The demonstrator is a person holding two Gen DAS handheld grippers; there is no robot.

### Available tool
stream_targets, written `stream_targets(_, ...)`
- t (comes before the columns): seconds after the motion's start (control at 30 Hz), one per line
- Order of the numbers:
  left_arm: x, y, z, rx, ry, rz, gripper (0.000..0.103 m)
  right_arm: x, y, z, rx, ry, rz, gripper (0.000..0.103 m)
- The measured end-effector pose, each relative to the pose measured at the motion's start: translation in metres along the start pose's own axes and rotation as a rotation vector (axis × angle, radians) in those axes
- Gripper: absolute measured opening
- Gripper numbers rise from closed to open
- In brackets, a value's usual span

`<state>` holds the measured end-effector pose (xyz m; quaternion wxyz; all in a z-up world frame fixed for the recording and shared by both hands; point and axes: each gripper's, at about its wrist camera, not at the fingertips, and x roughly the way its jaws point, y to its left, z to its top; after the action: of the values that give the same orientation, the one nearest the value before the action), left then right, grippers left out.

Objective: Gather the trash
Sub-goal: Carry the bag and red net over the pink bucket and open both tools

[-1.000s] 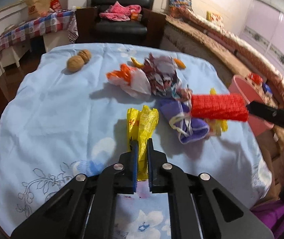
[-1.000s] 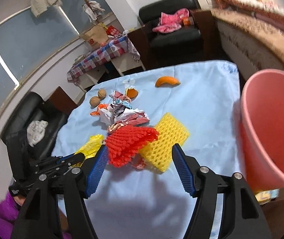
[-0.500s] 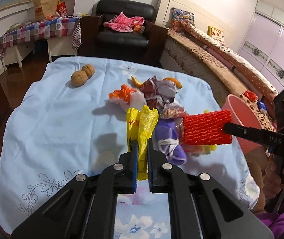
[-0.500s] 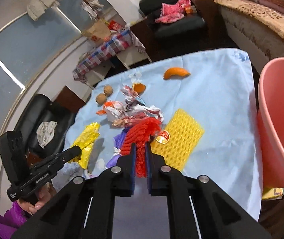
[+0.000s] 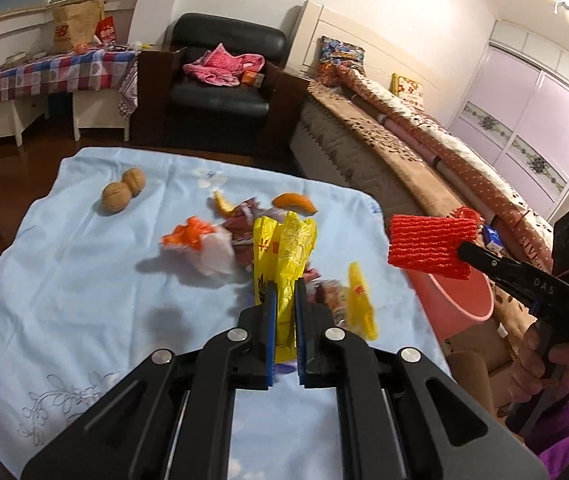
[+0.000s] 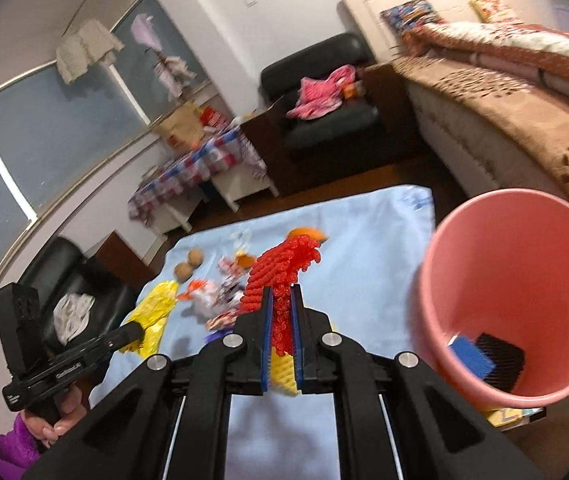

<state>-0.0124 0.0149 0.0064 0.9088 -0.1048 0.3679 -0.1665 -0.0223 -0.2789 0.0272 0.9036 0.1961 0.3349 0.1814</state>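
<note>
Both tools have lifted their catch off the counter (image 5: 64, 280): right tool (image 6: 281, 312), just closed, pinches soft red net (image 6: 284, 264) near bin (image 6: 436, 280); left tool (image 5: 284, 300) clamps light, slippery yellow bag (image 5: 288, 248) by its end.

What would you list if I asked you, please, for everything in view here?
Foam net: one, red, in right gripper, above bin.
Wrapper: one, yellow, in left gripper.
Bin: one, pink, beside table.
Walnuts: two, brown, far left of cloth.
Peel: two pieces, orange, far side.
Wrapper pile: mixed colours, mid-cloth.
Tablecloth: one, light blue.
Armchair: one, black, behind.
Left gripper: black, shut.
Right gripper: black, shut.
</note>
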Motion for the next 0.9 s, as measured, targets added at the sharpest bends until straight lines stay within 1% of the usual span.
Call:
stream_targets(0.13,0.006,-0.016,0.009,0.008,-0.002,-0.041,0.007,-0.015,-0.013,0.003,0.002,-0.047,-0.066,0.008)
stream_targets(0.37,0.024,-0.055,0.020,0.076,0.011,-0.103,0.007,-0.041,-0.037,0.005,0.004,-0.106,-0.198,0.008)
stream_targets(0.63,0.048,-0.108,0.027,0.161,0.038,-0.171,0.007,-0.058,-0.074,0.001,0.069,-0.134,-0.279,0.008)
stream_targets(0.77,0.059,-0.136,0.027,0.206,0.051,-0.195,0.007,-0.065,-0.087,-0.001,0.082,-0.152,-0.322,0.008)
stream_targets(0.9,0.072,-0.161,0.029,0.236,0.065,-0.213,0.007,-0.070,-0.099,-0.004,0.093,-0.157,-0.346,0.008)
